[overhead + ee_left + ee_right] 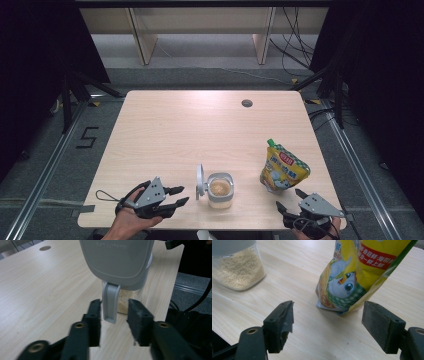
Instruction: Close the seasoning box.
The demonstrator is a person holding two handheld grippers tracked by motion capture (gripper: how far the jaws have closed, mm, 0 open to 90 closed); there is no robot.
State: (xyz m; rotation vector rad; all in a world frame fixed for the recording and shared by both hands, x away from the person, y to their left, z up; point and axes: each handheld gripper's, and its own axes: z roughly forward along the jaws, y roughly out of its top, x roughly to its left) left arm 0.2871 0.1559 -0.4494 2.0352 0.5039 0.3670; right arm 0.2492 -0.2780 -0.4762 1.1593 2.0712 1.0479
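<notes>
The left gripper [113, 312] has its jaws narrowed around the grey latch tab [110, 302] that hangs from the flipped-up lid [117, 260] of the clear jar [220, 190]; one pad looks to touch the tab while a gap shows on the other side, so the pinch does not look complete. The jar stands near the front edge of the table [175, 130], just beyond this gripper, open-topped and filled with pale grains. It is probably stiff plastic, smooth-sided and moderately weighty, and could slide or tip if pulled by the lid alone; the tab is a thin, hard handle, best taken squarely across its flat faces. The right gripper [328, 315] sits with its jaws spread wide and nothing between them, facing the yellow spouted pouch [359, 272], which stands upright to the jar's right. That pouch looks soft and crinkly; its firmer top by the green cap [270, 142] seems the safer hold.
</notes>
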